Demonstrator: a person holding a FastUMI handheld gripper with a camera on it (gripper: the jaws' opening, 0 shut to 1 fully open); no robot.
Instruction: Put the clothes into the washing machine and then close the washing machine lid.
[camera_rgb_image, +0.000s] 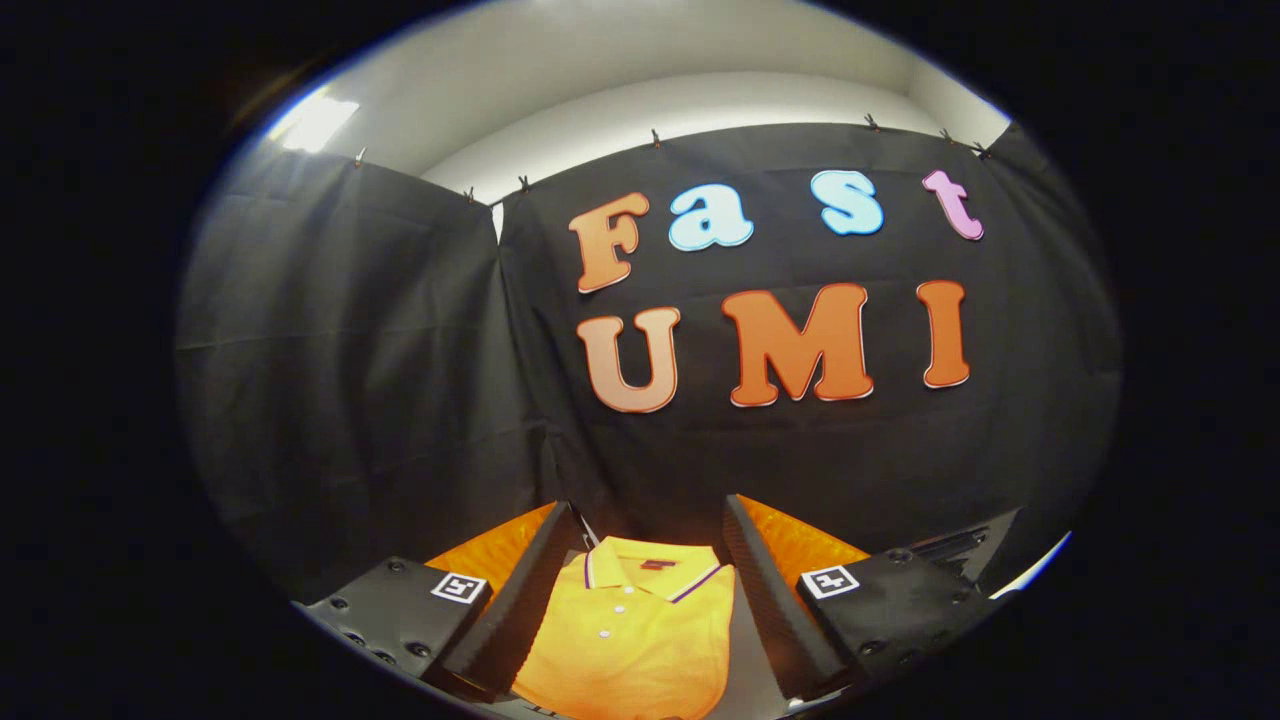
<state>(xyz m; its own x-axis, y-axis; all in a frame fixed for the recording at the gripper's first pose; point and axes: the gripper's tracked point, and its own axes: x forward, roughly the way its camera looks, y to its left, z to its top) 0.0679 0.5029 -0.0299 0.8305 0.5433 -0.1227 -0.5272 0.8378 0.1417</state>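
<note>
Clothes: you have one folded yellow polo shirt (628, 630) lying flat below your gripper, collar pointing away from you toward the booth wall.
Shirt details: its collar carries a dark and white trim, a small red tag sits inside the neck, and three white buttons run down the placket.
Shirt position: it lies in the gap between your two fingers as you look along them, on a pale surface (748, 650) that shows beside its right edge.
Gripper: your gripper (650, 540) is spread wide, the jaws well apart, with nothing pinched between them.
Fingers: the ribbed black pads (528, 600) face each other across the shirt; you cannot tell from this angle whether they touch the fabric or hang above it.
Finger backs: orange plastic shows behind each pad, and a square black-and-white marker (459, 587) sits on each black finger mount.
Beyond the fingers: black cloth wall (350, 350) rises just past the shirt's collar, clipped along its top edge under a white ceiling (620, 70).
</note>
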